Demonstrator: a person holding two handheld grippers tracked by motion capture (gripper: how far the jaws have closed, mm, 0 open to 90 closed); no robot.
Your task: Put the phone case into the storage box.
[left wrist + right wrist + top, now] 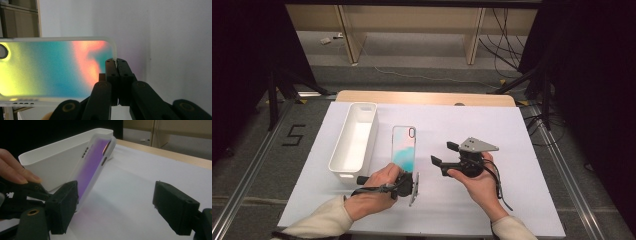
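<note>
- White sheeting covers the table (492, 130), whose wooden edge shows at the far side; dark floor and cables lie beyond it.
- At the left of the sheet stands a long white bin (354, 142), its length running away from the person.
- Just right of the bin is a phone case (404, 147) with a teal and pink sheen, its camera cut-out at the far end; its near end is lifted off the sheet.
- Left gripper (412, 184): the jaws are pressed together on the near edge of the case. In the left gripper view the two black pads (111, 72) pinch the rim of the case (55, 70) at its corner.
- Right gripper (443, 156): held in the right hand to the right of the case, jaws spread wide with nothing between them. No pad touches the case.
- In the right gripper view (125, 212) the case (92, 167) leans tilted in front of the bin (57, 160), with white sheet showing in the gap between the two jaws.
</note>
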